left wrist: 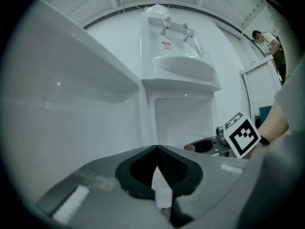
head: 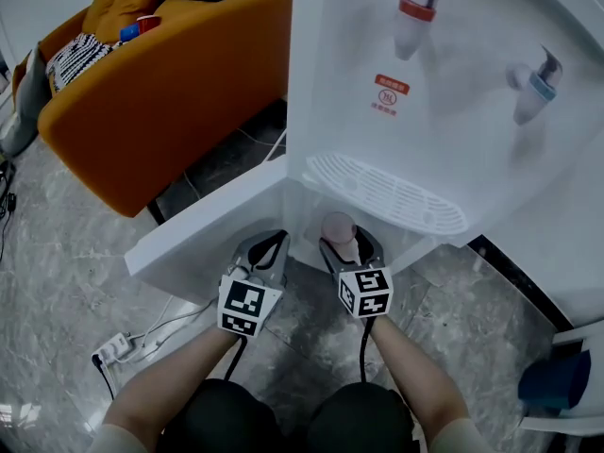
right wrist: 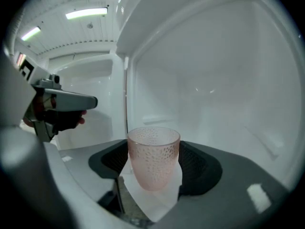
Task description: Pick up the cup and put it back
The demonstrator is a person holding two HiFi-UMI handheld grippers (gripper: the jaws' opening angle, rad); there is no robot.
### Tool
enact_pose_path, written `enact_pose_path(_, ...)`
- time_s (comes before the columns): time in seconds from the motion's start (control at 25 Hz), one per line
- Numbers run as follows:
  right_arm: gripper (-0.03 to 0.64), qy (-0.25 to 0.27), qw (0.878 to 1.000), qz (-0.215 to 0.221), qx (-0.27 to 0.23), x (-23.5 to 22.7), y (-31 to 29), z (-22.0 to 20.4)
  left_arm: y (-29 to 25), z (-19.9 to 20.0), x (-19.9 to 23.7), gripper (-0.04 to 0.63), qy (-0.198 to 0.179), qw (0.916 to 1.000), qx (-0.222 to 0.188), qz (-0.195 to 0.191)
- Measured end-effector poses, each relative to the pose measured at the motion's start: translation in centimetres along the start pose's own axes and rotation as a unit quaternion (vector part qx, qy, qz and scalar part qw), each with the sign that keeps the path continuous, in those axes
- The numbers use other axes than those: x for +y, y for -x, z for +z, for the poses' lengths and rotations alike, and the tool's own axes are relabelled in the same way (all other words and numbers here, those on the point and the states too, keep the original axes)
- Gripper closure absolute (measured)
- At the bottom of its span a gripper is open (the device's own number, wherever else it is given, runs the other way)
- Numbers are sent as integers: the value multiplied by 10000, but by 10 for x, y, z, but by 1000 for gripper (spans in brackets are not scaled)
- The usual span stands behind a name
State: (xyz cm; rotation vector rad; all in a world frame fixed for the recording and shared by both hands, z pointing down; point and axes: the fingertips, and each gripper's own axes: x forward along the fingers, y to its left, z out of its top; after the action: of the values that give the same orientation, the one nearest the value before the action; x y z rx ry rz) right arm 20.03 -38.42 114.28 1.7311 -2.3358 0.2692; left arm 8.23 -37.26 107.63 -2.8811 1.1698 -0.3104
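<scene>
A pink dimpled cup (right wrist: 153,157) stands upright between the pads of my right gripper (right wrist: 153,149), which is shut on its sides. In the head view the cup (head: 338,226) and right gripper (head: 347,243) sit at the mouth of the low cabinet of a white water dispenser (head: 425,111). My left gripper (head: 267,242) hangs just left of it, in front of the open cabinet door (head: 203,239). Its jaws meet at the tips with nothing between them (left wrist: 157,148). From the left gripper view the cup's rim (left wrist: 189,148) shows beside the right gripper's marker cube (left wrist: 243,135).
The cabinet's white inner walls (right wrist: 214,89) surround the cup. A drip tray (head: 387,194) juts out above the grippers. An orange sofa (head: 160,83) stands at the left, a power strip (head: 113,349) lies on the marble floor, and a blue object (head: 557,380) is at the right edge.
</scene>
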Motion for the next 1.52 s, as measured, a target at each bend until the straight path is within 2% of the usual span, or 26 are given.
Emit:
enact_pose_path(0.28,281,271,9984,447,-197,41,40,59,22,39,-1,594,-239,9997,-64,23)
enact_pose_path(0.48,281,284,9958,861,111,79,72,84,54,75,0,594,-297,9995,76,16)
enact_pose_path(0.68,281,381,9932,1076,218,111,111,134,91,124,4,594,-569,9981,240,-71)
enact_pose_path(0.84,281,359,9920,1192,200,130,144,185,118,164,21,594,-453,9985,304,106)
enact_pose_path(1.04,281,316,9923,1176,224,139,179,253,153,230,43,594,-72,9982,426,424)
enact_pose_path(1.32,282,329,9933,1100,135,149,232,377,196,349,47,594,63,9980,458,427)
enact_pose_path(1.4,281,383,9926,1151,54,152,251,416,207,387,44,594,-45,9981,447,417)
enact_pose_path(1.52,281,420,9918,1209,-56,154,278,474,220,449,34,594,-418,9979,377,332)
